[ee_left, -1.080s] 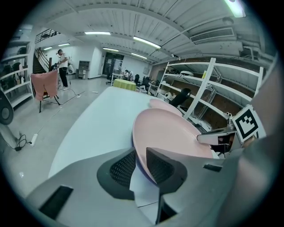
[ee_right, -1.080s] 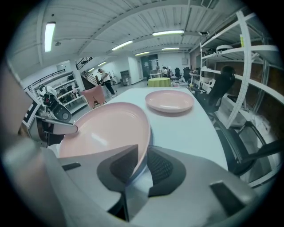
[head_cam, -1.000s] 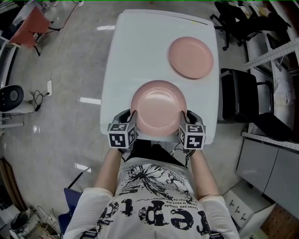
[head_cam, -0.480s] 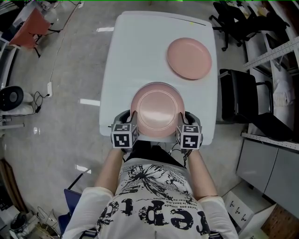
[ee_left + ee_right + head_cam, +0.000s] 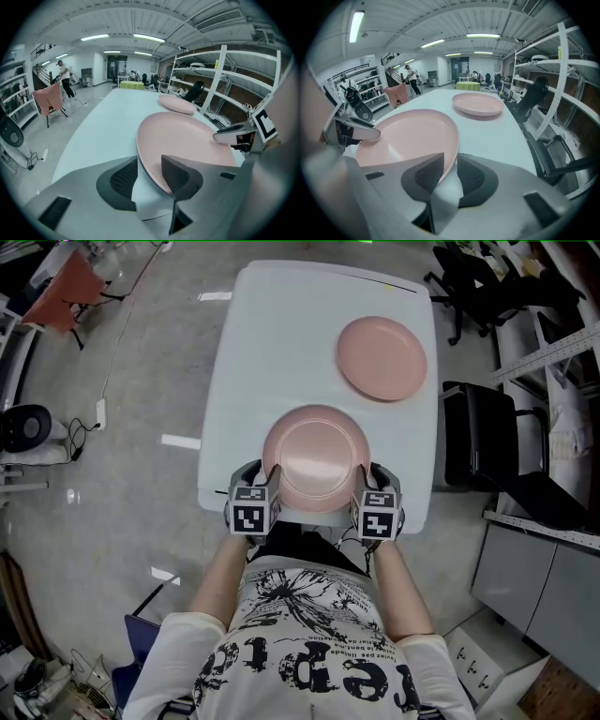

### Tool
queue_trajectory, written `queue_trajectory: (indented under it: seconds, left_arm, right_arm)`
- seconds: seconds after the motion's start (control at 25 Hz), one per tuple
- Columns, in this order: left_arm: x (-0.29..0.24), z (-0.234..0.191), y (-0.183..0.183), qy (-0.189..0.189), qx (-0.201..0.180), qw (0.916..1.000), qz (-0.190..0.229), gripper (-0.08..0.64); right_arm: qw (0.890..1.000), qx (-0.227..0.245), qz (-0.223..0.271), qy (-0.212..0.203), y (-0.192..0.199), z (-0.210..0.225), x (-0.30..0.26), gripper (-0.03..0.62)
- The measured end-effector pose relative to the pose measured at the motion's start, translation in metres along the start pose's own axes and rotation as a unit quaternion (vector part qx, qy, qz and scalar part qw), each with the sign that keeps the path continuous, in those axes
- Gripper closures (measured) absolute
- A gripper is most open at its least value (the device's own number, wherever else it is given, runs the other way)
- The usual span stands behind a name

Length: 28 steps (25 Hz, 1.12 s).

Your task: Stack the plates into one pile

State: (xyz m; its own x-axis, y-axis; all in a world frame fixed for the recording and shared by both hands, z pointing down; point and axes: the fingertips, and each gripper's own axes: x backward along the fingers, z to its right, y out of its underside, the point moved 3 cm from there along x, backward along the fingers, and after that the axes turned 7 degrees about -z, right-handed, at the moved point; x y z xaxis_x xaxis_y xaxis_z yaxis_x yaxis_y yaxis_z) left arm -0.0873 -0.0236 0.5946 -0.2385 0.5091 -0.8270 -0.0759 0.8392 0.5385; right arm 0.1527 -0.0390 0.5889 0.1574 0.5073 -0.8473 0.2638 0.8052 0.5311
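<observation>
A pink plate (image 5: 315,457) lies at the near edge of the white table (image 5: 272,352), with a second pink plate (image 5: 382,357) at the far right. My left gripper (image 5: 265,486) sits at the near plate's left rim and my right gripper (image 5: 367,486) at its right rim. In the left gripper view the rim of the near plate (image 5: 187,138) passes between the jaws of the left gripper (image 5: 149,172), with a gap at the outer pad. The right gripper (image 5: 450,174) likewise straddles the plate (image 5: 410,136) loosely. Both sets of jaws have just been opening.
A black chair (image 5: 487,442) stands to the right of the table, with shelving and more chairs behind it. On the floor at the left are a cable and a round black device (image 5: 23,427). The far plate (image 5: 478,104) lies beyond the near one.
The near plate looks a little smaller and lower, settled toward the table. Both marker cubes have drawn slightly inward beside it.
</observation>
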Motion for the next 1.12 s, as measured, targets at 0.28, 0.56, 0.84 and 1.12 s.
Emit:
queue_trajectory:
  seconds: [0.28, 0.56, 0.84, 1.12]
  left_arm:
    - [0.008, 0.003, 0.000, 0.005, 0.031, 0.9994, 0.012, 0.385]
    - [0.044, 0.018, -0.010, -0.001, 0.037, 0.9978, 0.056, 0.490]
    - [0.074, 0.083, -0.022, 0.069, -0.012, 0.9929, 0.096, 0.555]
    - [0.081, 0.120, -0.055, 0.124, -0.072, 0.9818, 0.125, 0.555]
  right_arm:
    - [1.000, 0.002, 0.030, 0.005, -0.002, 0.008, 0.010, 0.469]
    - [0.998, 0.014, 0.068, -0.008, -0.005, 0.011, 0.041, 0.569]
    - [0.994, 0.051, 0.085, -0.049, 0.001, 0.005, 0.076, 0.584]
    - [0.990, 0.066, 0.124, -0.030, -0.022, 0.010, 0.102, 0.585]
